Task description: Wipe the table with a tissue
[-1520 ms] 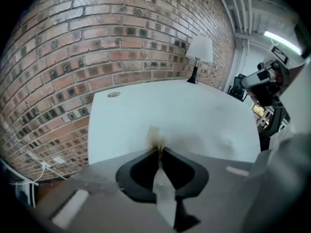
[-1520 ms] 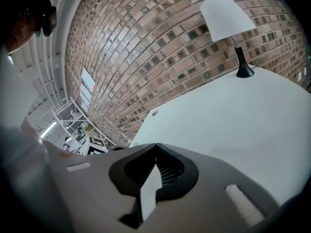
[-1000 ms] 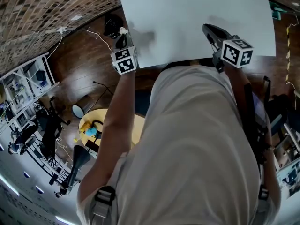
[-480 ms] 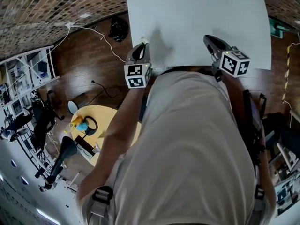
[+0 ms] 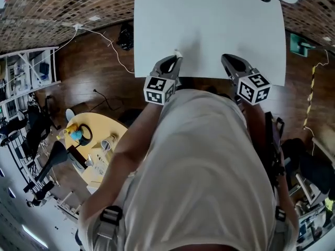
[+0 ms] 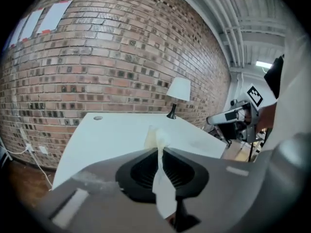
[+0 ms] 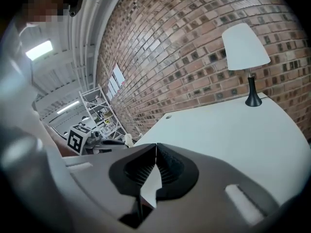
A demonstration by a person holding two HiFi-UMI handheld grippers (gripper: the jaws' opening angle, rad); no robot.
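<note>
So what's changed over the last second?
The left hand-held gripper, clamped on the tissue throughout, swung from the table's left edge inward along its near edge, toward the right hand-held gripper. The right one drew back slightly towards that edge. Unchanged: its jaws are shut and empty.

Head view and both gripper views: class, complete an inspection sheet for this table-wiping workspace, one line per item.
Surface: white table, no stains visible.
Job's things: tissue, pinched in the left tongs.
Clutter: table lamp at a far corner.
Grippers: left tongs shut on tissue, above the table's near edge; right tongs shut, nothing between them.
Cables: white cable on the floor left of the table.
Surroundings: brick wall, wooden floor, shelving, yellow round table.
</note>
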